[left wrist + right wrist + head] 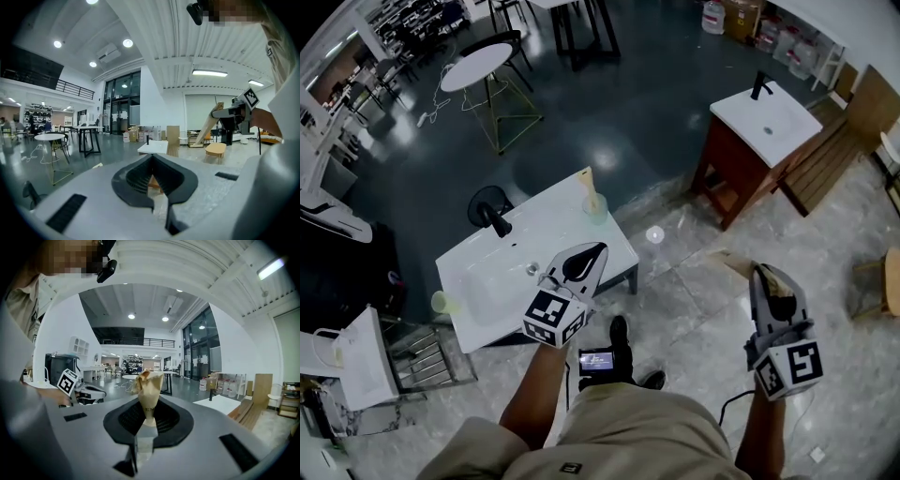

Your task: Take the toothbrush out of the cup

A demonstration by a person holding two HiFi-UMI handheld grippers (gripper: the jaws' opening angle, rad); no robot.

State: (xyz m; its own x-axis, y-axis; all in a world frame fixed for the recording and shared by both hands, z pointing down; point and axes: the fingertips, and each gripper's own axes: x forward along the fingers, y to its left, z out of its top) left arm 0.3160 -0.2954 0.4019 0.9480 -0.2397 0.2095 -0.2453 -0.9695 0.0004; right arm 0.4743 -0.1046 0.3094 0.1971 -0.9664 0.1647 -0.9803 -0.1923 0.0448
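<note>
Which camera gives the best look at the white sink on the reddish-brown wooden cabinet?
The head view: from above it shows the whole white sink top, its black tap and the reddish-brown cabinet below. The left and right gripper views each show only the white top and tap, small, far off.

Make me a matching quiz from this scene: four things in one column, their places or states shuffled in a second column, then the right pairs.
Column one
1. left gripper
2. right gripper
3. cup
4. round table

Column two
A. shut on a tan wrapped stick
B. on the dark floor, away from the counter
C. at a corner of the white counter, with a tan stick standing in it
D. shut, holding nothing

Pairs: 1-D, 2-A, 3-C, 4-B
</note>
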